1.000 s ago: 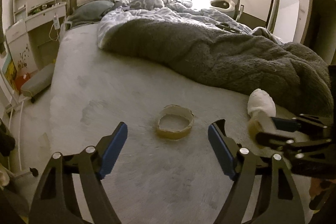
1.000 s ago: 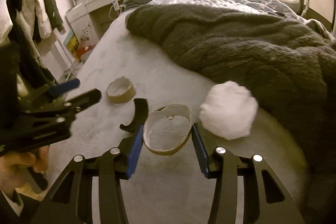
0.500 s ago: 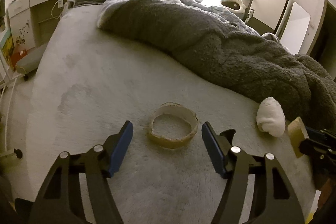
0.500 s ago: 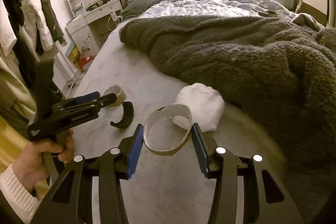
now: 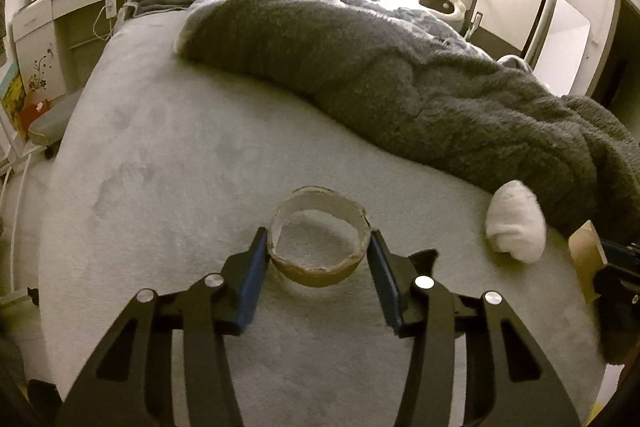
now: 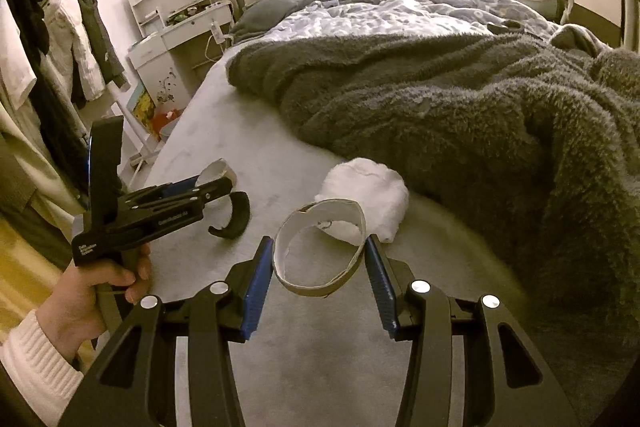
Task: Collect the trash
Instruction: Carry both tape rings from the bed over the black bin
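My left tool has its pads against both sides of an empty tape ring that sits on the grey bed sheet. My right tool is already pinching a second tape ring, held clear of the bed. For the left grasp I'd squeeze only until the cardboard stops sliding — the ring is thin and would buckle — then lift straight up. A curved black piece lies just beside the left tool, so I'd avoid sweeping sideways. The white wad rests near the edge of the grey blanket, between both tools' paths and probably next to collect. Open sheet lies ahead and left; the blanket hems me in on the right, and the bed's near edge is close.
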`<state>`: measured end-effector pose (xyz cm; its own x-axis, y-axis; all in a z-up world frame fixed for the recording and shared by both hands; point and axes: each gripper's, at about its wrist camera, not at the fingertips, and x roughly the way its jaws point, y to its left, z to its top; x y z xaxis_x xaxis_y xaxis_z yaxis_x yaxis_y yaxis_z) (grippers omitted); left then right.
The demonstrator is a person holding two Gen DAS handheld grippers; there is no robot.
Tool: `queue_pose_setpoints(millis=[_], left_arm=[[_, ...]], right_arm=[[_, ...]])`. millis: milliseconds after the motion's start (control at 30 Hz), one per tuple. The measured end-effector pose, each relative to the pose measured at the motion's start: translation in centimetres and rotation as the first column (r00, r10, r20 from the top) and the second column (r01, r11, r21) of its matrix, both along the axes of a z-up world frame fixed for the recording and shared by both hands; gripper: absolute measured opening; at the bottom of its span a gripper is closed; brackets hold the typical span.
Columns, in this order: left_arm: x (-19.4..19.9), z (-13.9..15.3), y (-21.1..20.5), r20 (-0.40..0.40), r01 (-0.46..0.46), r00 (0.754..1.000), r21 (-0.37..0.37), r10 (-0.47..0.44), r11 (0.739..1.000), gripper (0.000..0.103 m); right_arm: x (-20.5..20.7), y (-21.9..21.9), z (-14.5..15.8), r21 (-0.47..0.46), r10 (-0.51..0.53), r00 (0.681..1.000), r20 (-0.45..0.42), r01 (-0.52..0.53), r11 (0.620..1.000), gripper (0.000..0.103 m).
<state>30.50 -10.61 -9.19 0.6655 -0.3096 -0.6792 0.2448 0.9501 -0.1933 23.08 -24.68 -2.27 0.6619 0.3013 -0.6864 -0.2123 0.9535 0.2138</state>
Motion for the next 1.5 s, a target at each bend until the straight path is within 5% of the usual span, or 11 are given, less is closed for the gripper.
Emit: queue_pose_setpoints(millis=[533, 1000, 1167, 1500], left_arm=[[-5.2, 4.1, 3.8, -0.019, 0.01, 1.0, -0.085, -0.011, 0.996, 0.052], [-10.1, 3.6, 9.1, -0.1, 0.016, 0.995, -0.12, -0.028, 0.993, 0.052], [-11.7, 3.2, 10.1, -0.091, 0.03, 0.995, -0.028, -0.033, 0.999, 0.052], [-13.6, 2.5, 13.7, -0.113, 0.019, 0.993, 0.017, -0.017, 1.0, 0.052]], right_arm=[[-0.6, 4.2, 1.8, 0.071, 0.041, 0.999, 0.022, -0.043, 0.997, 0.047], [-0.3, 12.2, 0.9, 0.096, 0.148, 0.989, -0.004, -0.147, 0.984, 0.047], [0.4, 14.6, 0.2, 0.096, 0.165, 0.986, -0.024, -0.162, 0.982, 0.047], [1.0, 20.7, -0.6, 0.106, 0.236, 0.971, -0.045, -0.231, 0.967, 0.047]])
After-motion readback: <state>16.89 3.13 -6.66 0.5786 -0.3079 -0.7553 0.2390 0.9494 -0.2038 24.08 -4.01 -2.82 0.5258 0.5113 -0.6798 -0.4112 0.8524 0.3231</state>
